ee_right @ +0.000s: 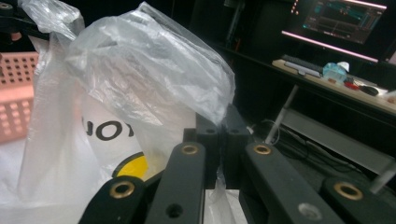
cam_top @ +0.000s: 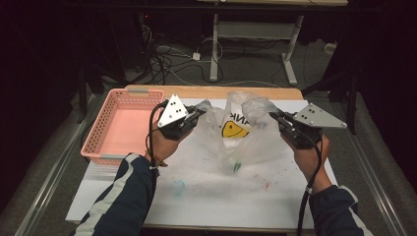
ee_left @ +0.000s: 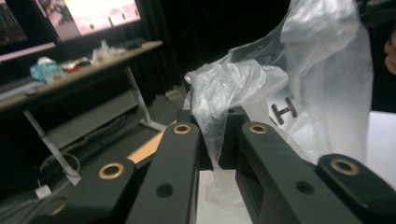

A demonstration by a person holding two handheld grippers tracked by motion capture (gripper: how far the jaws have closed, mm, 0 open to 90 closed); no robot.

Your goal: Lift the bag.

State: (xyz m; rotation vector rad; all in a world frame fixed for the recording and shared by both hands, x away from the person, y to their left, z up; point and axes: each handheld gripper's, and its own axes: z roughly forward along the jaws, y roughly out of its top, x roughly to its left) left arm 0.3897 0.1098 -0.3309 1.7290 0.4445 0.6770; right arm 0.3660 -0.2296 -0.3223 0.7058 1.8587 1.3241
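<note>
left gripper: the left gripper (cam_top: 200,114) sits at about 10 o'clock from the table's middle in the high view, held in the person's left hand (cam_top: 164,142); its jaws are pressed together on a bunched fold of the plastic bag (cam_top: 241,129), seen close up in the left gripper view (ee_left: 215,140).
right gripper: the right gripper (cam_top: 273,117) is at about 2 o'clock from the table's middle, held in the right hand (cam_top: 310,156); in the right gripper view (ee_right: 223,140) its jaws pinch the other edge of the bag.
plastic bag: thin and clear, with a yellow smiley face and dark lettering; it hangs stretched between the two grippers, its lower part touching the white sheet (cam_top: 216,191); something small and green shows low inside it, too blurred to tell what.
pink basket: a pink basket (cam_top: 101,132) with perforated walls lies at 9 o'clock on the table, just beside the left gripper.
white sheet: it covers most of the table top, with faint coloured specks and a pale blue ring mark at about 7 o'clock.
sleeves: dark blue with white stripes, coming in from 6 o'clock.
background: a desk (ee_left: 70,70) with screens and small clutter stands beyond the table; cables lie on the floor at 12 o'clock.
</note>
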